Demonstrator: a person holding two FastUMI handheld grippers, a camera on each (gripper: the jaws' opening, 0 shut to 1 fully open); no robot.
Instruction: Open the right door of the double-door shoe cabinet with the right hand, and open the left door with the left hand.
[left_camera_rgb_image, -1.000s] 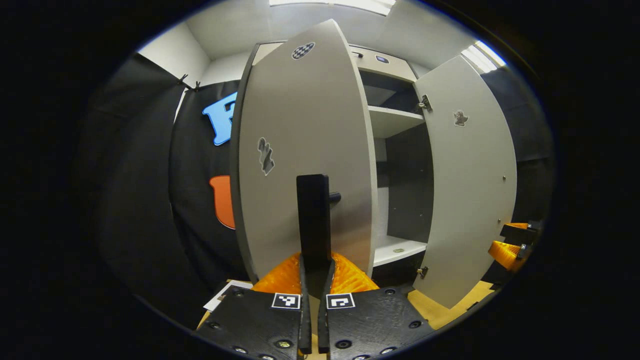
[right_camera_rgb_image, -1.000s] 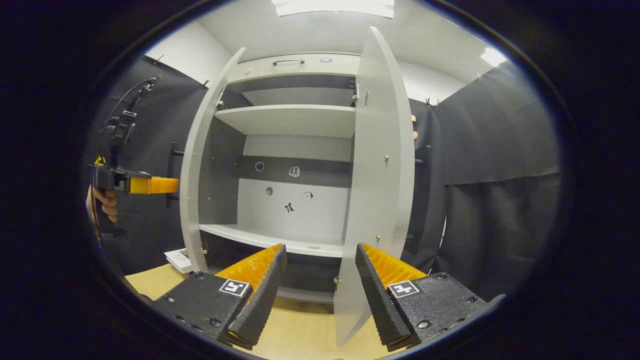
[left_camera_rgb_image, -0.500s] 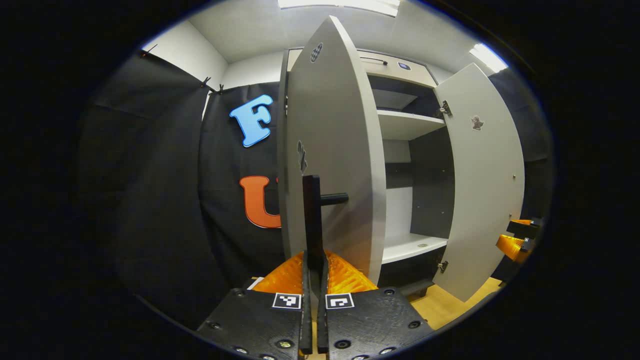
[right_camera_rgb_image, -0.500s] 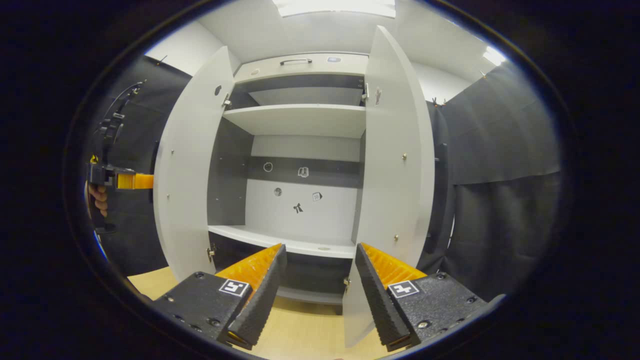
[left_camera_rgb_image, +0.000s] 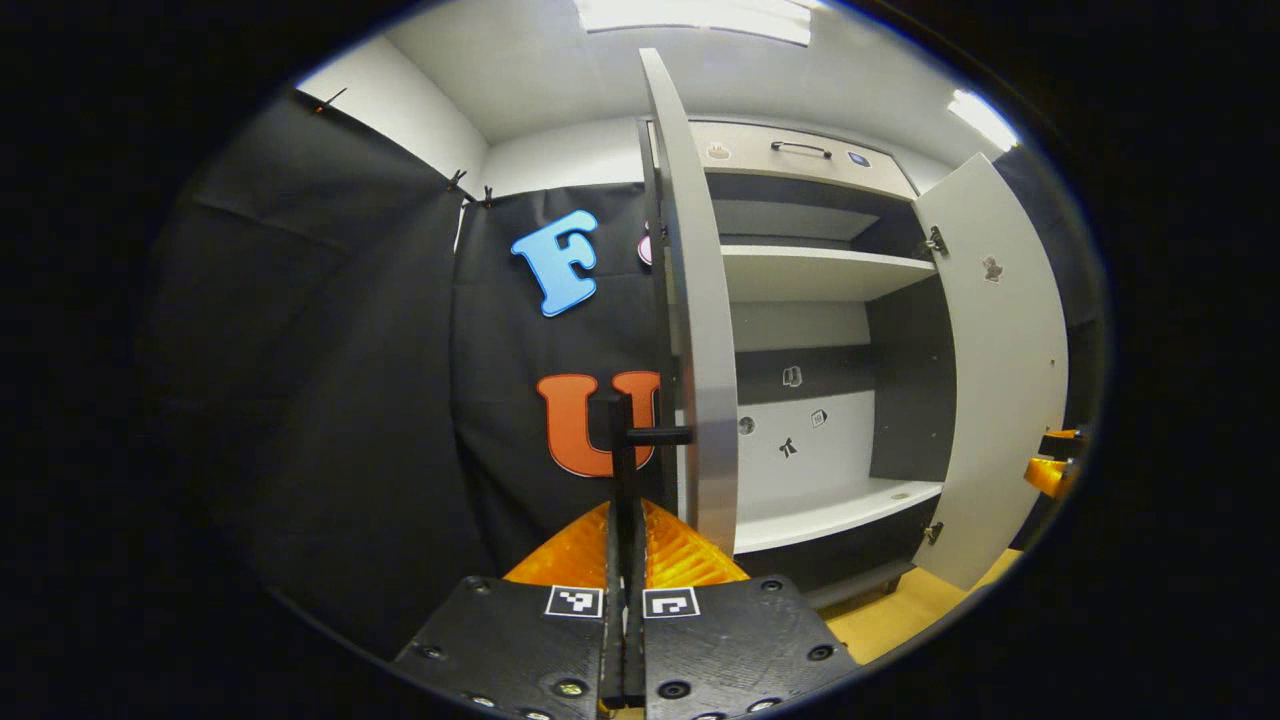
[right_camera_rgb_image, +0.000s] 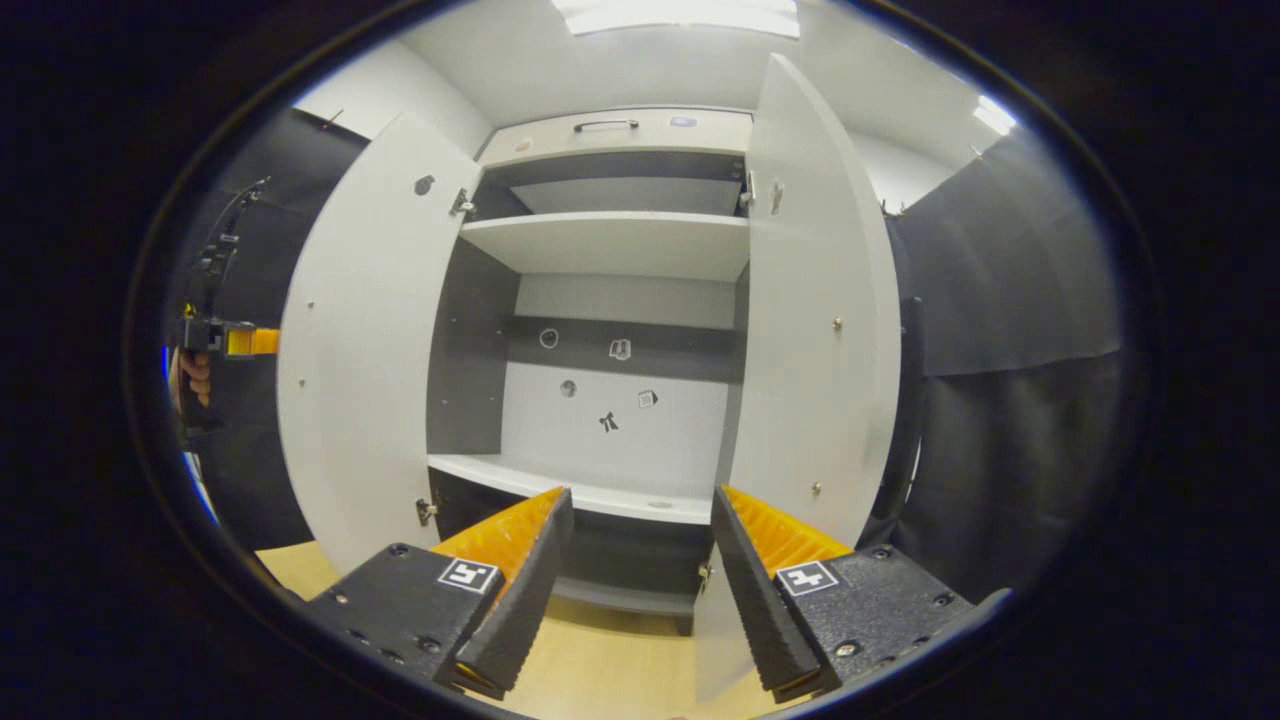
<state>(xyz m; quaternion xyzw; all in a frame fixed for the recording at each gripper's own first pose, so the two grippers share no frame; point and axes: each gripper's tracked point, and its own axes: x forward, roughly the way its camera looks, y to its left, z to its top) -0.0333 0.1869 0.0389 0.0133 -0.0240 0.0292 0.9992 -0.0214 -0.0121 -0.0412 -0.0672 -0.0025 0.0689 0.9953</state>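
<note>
The shoe cabinet (right_camera_rgb_image: 610, 245) stands with both doors swung out and its shelves bare. In the left gripper view the left door (left_camera_rgb_image: 695, 300) shows nearly edge-on. My left gripper (left_camera_rgb_image: 627, 520) is shut on that door's black vertical handle (left_camera_rgb_image: 622, 450). The right door (left_camera_rgb_image: 1000, 380) hangs wide open farther right, with the right gripper (left_camera_rgb_image: 1055, 470) beside it. In the right gripper view my right gripper (right_camera_rgb_image: 640, 500) is open with nothing between its fingers, in front of the cabinet's lower shelf (right_camera_rgb_image: 560, 485). The left door (right_camera_rgb_image: 360, 350) and right door (right_camera_rgb_image: 815, 340) flank it. Behind the left door is the left gripper (right_camera_rgb_image: 235, 340), held by a hand (right_camera_rgb_image: 195, 370).
A drawer front with a handle (right_camera_rgb_image: 605, 125) tops the cabinet. Small stickers (right_camera_rgb_image: 608, 422) dot its back panel. A light wooden surface (right_camera_rgb_image: 600, 670) runs under the cabinet. Black cloth walls (right_camera_rgb_image: 1000, 400) close in on both sides.
The left door has swung further out with my left gripper on its handle, from facing the camera to nearly edge-on. The right door now stands a little wider; the right gripper stays open.
</note>
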